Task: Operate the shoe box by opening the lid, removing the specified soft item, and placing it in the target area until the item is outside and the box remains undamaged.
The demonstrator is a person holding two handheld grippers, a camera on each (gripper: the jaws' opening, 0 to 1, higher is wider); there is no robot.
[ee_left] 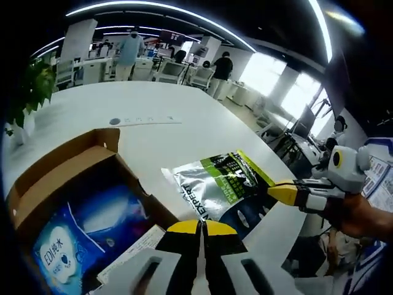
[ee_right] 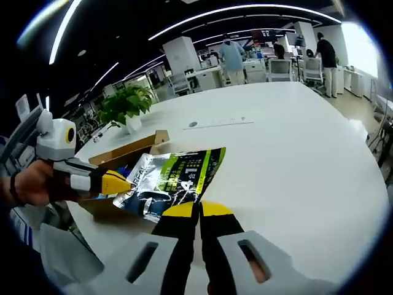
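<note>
In the left gripper view, the shoe box [ee_left: 67, 184] stands open on the white counter [ee_left: 184, 132], a blue pack [ee_left: 80, 236] inside. The left hand-held gripper [ee_left: 201, 226] is closed and empty. Right of it, the foil pouch [ee_left: 221, 184] is outside the box, pinched at its edge by the right hand-held gripper [ee_right: 198, 209]. Removal looks done; release remains.

Open-plan office: white table [ee_right: 295, 141], potted plant [ee_right: 126, 104] upper left, curved ceiling light strips [ee_left: 159, 7], bright windows [ee_left: 288, 86] at right.
</note>
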